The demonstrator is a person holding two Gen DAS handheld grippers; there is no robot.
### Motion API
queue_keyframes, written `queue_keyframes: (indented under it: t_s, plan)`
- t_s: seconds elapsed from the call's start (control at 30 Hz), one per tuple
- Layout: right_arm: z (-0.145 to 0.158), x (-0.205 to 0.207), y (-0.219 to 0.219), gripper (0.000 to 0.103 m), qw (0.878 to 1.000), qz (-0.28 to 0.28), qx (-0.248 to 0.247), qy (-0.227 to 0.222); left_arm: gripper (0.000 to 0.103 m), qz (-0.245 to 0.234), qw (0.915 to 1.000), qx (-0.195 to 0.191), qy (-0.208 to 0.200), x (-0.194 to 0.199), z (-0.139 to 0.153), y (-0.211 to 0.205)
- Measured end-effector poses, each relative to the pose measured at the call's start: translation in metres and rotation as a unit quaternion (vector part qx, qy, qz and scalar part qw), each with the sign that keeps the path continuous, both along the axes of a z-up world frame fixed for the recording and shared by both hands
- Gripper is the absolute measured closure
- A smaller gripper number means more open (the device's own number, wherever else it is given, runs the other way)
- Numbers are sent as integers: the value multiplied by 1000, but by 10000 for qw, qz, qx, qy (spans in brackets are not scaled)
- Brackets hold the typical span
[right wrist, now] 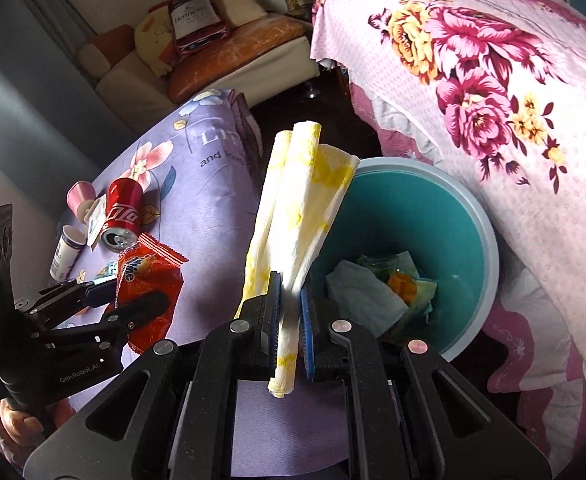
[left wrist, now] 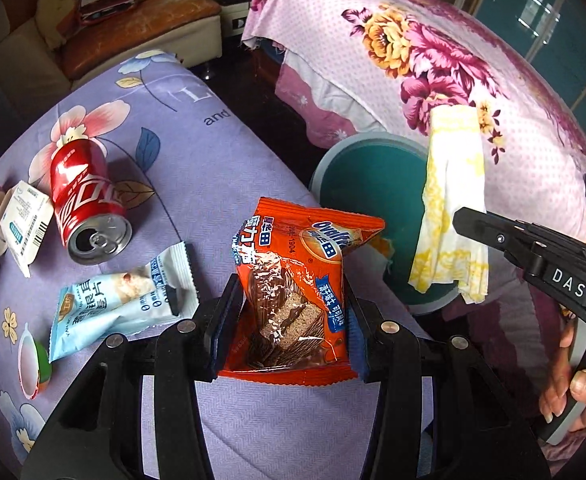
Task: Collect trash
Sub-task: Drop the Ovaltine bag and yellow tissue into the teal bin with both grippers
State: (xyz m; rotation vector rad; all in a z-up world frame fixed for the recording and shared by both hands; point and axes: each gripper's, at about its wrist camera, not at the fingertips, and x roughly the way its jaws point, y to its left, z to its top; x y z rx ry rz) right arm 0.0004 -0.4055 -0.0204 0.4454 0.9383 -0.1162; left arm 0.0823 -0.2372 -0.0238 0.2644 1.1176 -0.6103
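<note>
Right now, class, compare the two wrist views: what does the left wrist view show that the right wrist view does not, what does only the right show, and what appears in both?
Only the left wrist view: the pale blue snack packet lying whole on the purple cloth, and the hand holding the right tool.

Only the right wrist view: crumpled trash inside the teal bin.

Both: the red can, the orange wrapper pinched in the left claw, and the yellow-white tissue gripped by the right claw.
</note>
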Motion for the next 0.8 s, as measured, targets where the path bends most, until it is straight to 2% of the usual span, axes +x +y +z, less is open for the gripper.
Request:
queue_keyframes:
  t_s: [0.3, 0.6, 0.7, 0.77, 0.8]
  plan:
    - [0, -27, -53, 94, 9984, -561, 10, -74, 55, -390, 9992, 130, -18, -4, -2, -55]
    - [1, -38, -74, 94, 9972, -745, -42, -65, 54, -561, 9982, 188, 57, 0, -9, -88]
    - [1, -38, -78, 94, 9969, -785, -44, -52, 44, -549, 9983, 195, 22, 0, -9, -93]
    - [0, -38, -79, 94, 9968, -798, -40, -41, 28, -493, 9986, 203, -21, 1, -10, -93]
    - [0, -38, -79, 94, 9968, -799, -38, -35, 24, -457, 9987, 207, -46, 1, -10, -92]
